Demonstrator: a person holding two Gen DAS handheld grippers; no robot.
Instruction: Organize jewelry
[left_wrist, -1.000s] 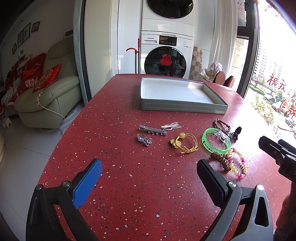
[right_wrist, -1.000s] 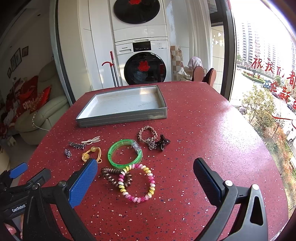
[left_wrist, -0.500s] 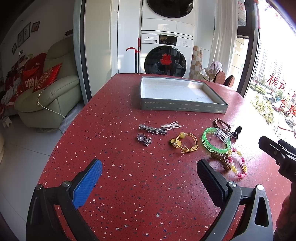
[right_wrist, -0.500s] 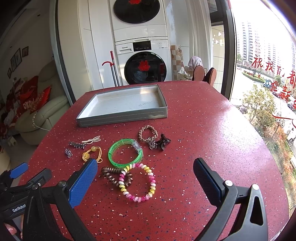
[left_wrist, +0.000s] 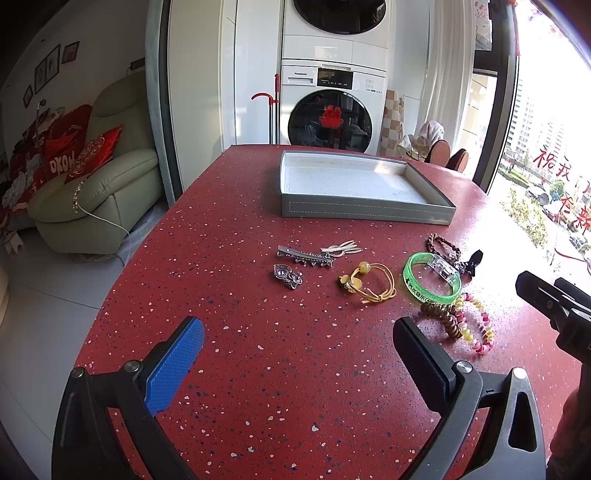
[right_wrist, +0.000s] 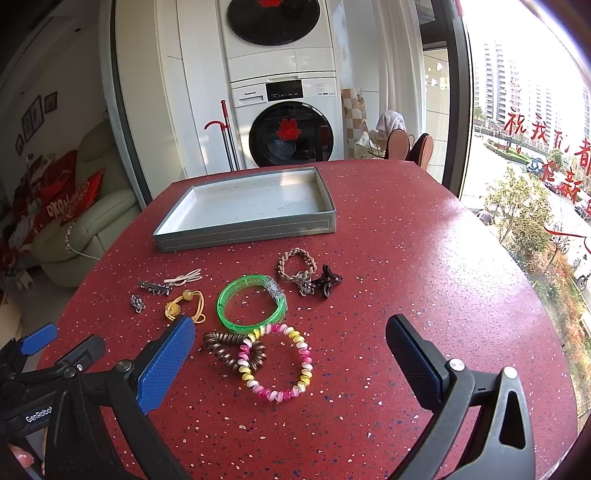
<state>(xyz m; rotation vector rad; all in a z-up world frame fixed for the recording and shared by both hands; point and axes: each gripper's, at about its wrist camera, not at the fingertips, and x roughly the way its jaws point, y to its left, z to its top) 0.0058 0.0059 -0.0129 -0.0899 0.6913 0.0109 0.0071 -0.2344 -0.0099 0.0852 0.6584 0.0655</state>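
Jewelry lies loose on the red speckled table (left_wrist: 258, 369): a silver hair clip (left_wrist: 304, 256), a small silver charm (left_wrist: 287, 275), a yellow cord bracelet (left_wrist: 369, 282), a green bangle (right_wrist: 252, 304), a brown coil tie (right_wrist: 232, 349), a pink-yellow coil bracelet (right_wrist: 277, 362), a braided brown bracelet (right_wrist: 297, 264) and a black clip (right_wrist: 327, 282). An empty grey tray (right_wrist: 243, 232) stands behind them. My left gripper (left_wrist: 295, 356) is open and empty, short of the clip. My right gripper (right_wrist: 290, 354) is open and empty over the coil bracelet.
The table's left edge drops to a pale floor with a green sofa (left_wrist: 96, 188) beyond. A stacked washer and dryer (right_wrist: 284, 122) stand behind the table. Large windows (right_wrist: 535, 129) are on the right. The right gripper shows at the left wrist view's right edge (left_wrist: 554, 302).
The right gripper has moved slightly forward toward the jewelry. The left gripper and the jewelry have not moved.
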